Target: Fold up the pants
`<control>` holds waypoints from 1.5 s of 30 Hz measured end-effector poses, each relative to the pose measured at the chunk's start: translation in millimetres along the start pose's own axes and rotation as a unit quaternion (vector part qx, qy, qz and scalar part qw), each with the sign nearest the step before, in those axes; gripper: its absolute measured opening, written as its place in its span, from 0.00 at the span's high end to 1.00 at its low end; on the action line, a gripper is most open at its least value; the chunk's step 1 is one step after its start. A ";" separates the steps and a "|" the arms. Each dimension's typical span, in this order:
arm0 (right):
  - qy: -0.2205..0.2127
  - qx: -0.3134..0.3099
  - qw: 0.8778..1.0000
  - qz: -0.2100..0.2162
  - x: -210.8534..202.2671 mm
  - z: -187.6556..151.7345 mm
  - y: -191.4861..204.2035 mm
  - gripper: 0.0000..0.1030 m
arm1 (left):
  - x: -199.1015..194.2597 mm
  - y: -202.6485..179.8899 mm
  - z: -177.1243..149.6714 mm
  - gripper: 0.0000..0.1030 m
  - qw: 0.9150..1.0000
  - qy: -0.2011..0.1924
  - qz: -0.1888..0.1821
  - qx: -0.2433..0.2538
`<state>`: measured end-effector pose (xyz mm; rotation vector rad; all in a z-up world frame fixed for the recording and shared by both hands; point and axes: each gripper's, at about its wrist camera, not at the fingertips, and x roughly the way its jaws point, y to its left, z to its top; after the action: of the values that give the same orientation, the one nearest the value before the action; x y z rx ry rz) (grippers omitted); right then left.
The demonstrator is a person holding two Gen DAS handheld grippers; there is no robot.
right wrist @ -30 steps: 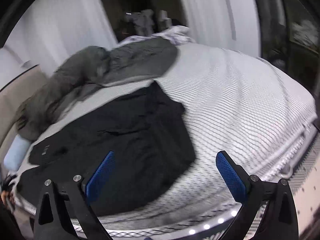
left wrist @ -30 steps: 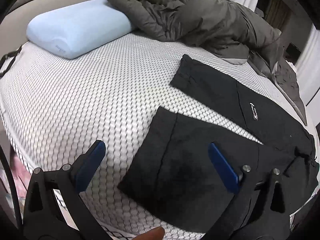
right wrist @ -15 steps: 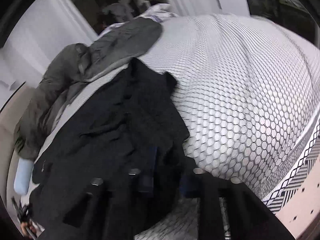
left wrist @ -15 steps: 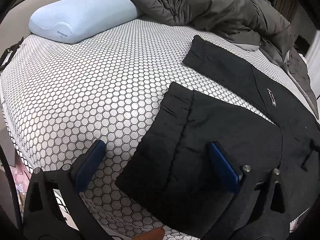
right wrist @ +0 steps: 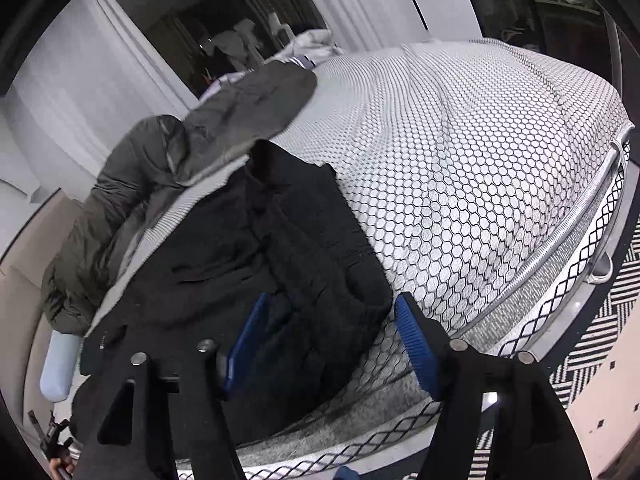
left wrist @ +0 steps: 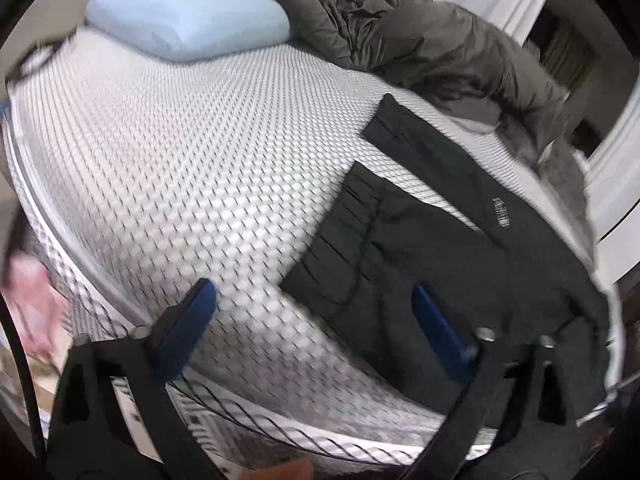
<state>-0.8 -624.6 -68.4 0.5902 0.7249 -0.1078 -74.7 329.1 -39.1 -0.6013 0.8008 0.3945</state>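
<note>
1. Both sets of jaws are spread with nothing in them: left gripper (left wrist: 312, 312) over the cuff end, right gripper (right wrist: 332, 320) at the waist end.
2. The black pants (left wrist: 460, 248) lie flat on the honeycomb mattress (left wrist: 200, 168), legs still apart.
3. No fold visible yet, so basically all of it is left, I'd say.
4. Grey jacket (left wrist: 400, 28) and pillow (left wrist: 188, 16) sit behind.
</note>
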 end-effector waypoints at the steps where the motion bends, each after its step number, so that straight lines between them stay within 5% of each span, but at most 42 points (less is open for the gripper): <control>1: 0.001 -0.001 1.000 0.006 -1.7 -1.8 1.0 0.35 | 0.0 0.6 -0.9 0.20 1.000 0.005 -0.011 -0.005; 4: 0.004 -0.007 1.000 0.011 -6.3 -9.3 0.7 0.35 | 8.8 -9.6 -2.5 0.27 0.999 0.019 -0.026 0.017; 7: 0.015 -0.004 1.000 0.015 -4.1 -16.2 -1.0 0.35 | 28.3 -19.2 -0.8 0.28 0.999 0.038 -0.001 0.021; 11: 0.025 -0.002 0.999 0.025 8.9 -19.5 9.4 0.35 | 26.3 -16.2 2.9 0.69 1.000 0.015 -0.011 -0.001; 14: 0.032 -0.005 0.999 0.030 17.7 -21.8 10.1 0.37 | 12.7 -10.2 2.1 0.71 0.999 -0.013 -0.031 -0.017; 18: 0.041 0.006 0.999 0.035 30.5 -21.9 6.4 0.77 | 1.6 -2.3 2.7 0.71 0.999 -0.032 -0.020 -0.020; 20: 0.028 0.007 0.999 0.043 33.3 -22.5 3.8 0.86 | 7.2 4.0 3.7 0.73 0.999 -0.026 -0.006 -0.024; 25: 0.027 0.046 0.997 0.057 31.6 -29.9 -15.7 0.84 | 9.0 16.5 -0.2 0.72 0.998 -0.021 -0.025 -0.055; 29: 0.014 0.057 0.993 0.105 21.0 -33.2 -18.0 0.52 | -4.3 14.1 -5.3 0.66 0.997 -0.017 -0.045 -0.054; 37: 0.020 0.037 0.995 0.096 29.4 -30.1 -6.5 0.52 | -35.6 7.2 -28.2 0.64 0.994 -0.002 -0.095 -0.046; 45: 0.021 0.038 0.994 0.100 29.6 -30.3 -9.7 0.52 | -12.9 -15.3 -35.1 0.64 0.993 0.026 -0.110 -0.036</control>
<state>0.6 -613.0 -110.3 0.7353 0.7006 0.0625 -93.9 293.7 -43.0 -0.7616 0.7642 0.2076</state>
